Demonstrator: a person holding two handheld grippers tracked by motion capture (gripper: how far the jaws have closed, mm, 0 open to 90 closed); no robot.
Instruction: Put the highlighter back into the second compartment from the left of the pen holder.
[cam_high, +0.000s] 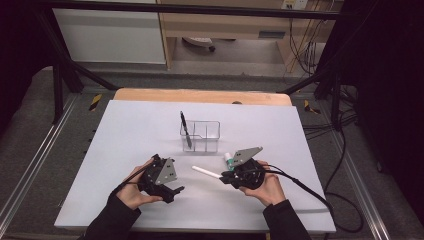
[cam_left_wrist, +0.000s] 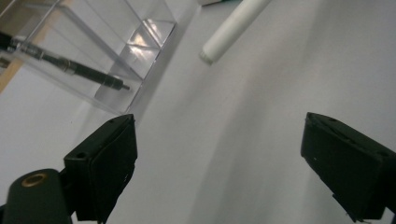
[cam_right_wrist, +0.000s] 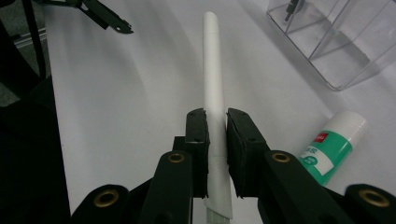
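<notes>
Right now the right gripper (cam_right_wrist: 217, 126) has its jaws pinching a white pen (cam_right_wrist: 213, 84) near one end, the rest of its barrel sticking out forward above the white table (cam_high: 130, 135). Just beside it lies a green-and-white glue stick (cam_right_wrist: 334, 144). Across from it, the left gripper (cam_left_wrist: 219, 154) has its jaws spread wide with nothing between them. Farther out stands a clear divided holder (cam_high: 206, 132), with what looks like a dark pen (cam_high: 186, 130) leaning in one compartment.
</notes>
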